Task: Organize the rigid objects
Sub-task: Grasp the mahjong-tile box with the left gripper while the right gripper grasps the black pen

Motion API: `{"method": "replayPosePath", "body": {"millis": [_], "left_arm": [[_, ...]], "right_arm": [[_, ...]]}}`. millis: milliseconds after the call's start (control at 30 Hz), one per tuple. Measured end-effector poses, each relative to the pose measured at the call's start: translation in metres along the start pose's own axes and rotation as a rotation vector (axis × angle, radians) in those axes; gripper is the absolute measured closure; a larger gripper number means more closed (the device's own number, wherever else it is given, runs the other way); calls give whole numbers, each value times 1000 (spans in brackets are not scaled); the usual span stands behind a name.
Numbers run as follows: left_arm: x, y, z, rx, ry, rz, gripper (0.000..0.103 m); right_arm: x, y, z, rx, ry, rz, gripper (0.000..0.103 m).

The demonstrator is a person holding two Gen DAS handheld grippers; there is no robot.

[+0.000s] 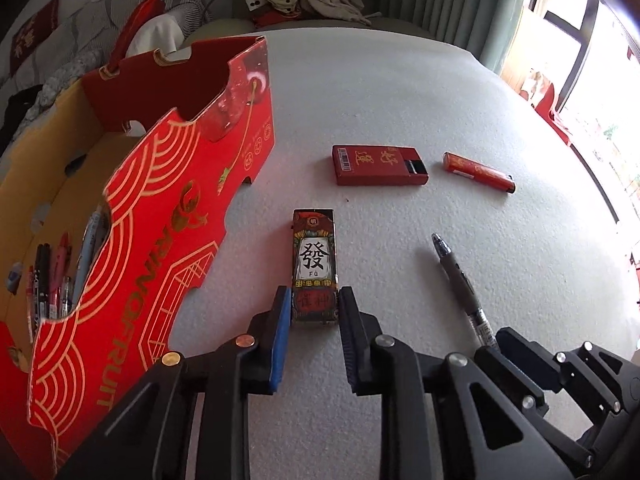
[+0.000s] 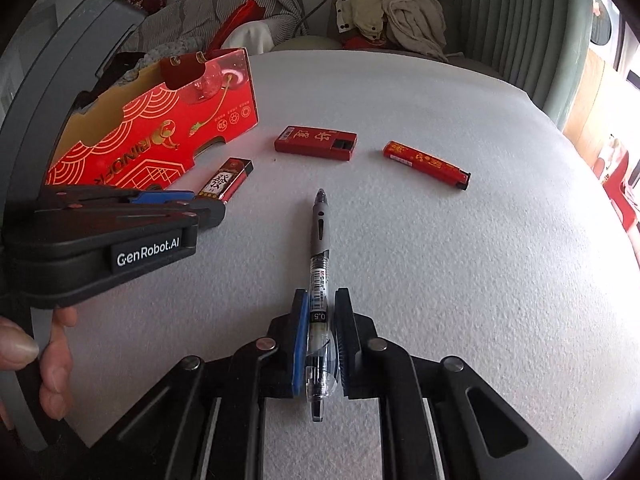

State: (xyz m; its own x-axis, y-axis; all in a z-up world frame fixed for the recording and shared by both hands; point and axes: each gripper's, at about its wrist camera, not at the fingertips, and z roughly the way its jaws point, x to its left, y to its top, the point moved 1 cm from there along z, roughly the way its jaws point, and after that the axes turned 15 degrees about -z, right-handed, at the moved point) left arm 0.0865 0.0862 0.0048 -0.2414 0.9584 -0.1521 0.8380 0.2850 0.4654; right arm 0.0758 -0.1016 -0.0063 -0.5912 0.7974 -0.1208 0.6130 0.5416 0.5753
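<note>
The bench (image 1: 440, 92) carries a white, finely nubbed covering. The left tongs (image 1: 314, 304) are clenched on the near end of a small oblong box (image 1: 314, 256), glossy, printed with a large black character on a white panel; the blue and black pads press its two long sides. The right tongs (image 2: 320, 320) are clenched on the clear barrel of a pen (image 2: 320, 240) with a grey grip, lying flat and pointing away. Farther back lie a flat red pack (image 1: 378, 164) and, just beside it, a slim red lighter (image 1: 478, 172), apart from each other. On the left stands an open red cardboard carton (image 1: 160, 208) with gold line-work and a scalloped rim; several pens (image 1: 52, 276) lie inside.
</note>
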Motion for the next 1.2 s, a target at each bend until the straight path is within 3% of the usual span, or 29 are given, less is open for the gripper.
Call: {"method": "replayPosePath", "body": {"millis": [100, 133, 167, 233, 267, 333, 367, 800, 1200], "left_arm": [[-7, 8, 5, -3, 21, 2, 74], [-10, 11, 7, -1, 29, -2, 69], [-11, 13, 9, 1, 44, -10, 56], [-7, 15, 12, 3, 44, -45, 50], [-7, 15, 12, 1, 40, -43, 50], [-8, 12, 9, -1, 27, -25, 63], [-11, 10, 8, -1, 22, -10, 78], [-11, -29, -19, -20, 24, 48, 78], [-7, -37, -43, -58, 28, 50, 78]], "right_arm": [[1, 0, 1, -5, -1, 6, 89], [1, 1, 1, -6, -2, 4, 89], [1, 1, 1, -5, 0, 3, 89], [0, 1, 1, -5, 3, 2, 89], [0, 1, 1, -6, 4, 3, 89], [1, 1, 1, -9, 1, 0, 89], [1, 0, 1, -11, -2, 0, 89], [0, -16, -14, -3, 30, 54, 89], [2, -9, -37, -53, 9, 57, 89]]}}
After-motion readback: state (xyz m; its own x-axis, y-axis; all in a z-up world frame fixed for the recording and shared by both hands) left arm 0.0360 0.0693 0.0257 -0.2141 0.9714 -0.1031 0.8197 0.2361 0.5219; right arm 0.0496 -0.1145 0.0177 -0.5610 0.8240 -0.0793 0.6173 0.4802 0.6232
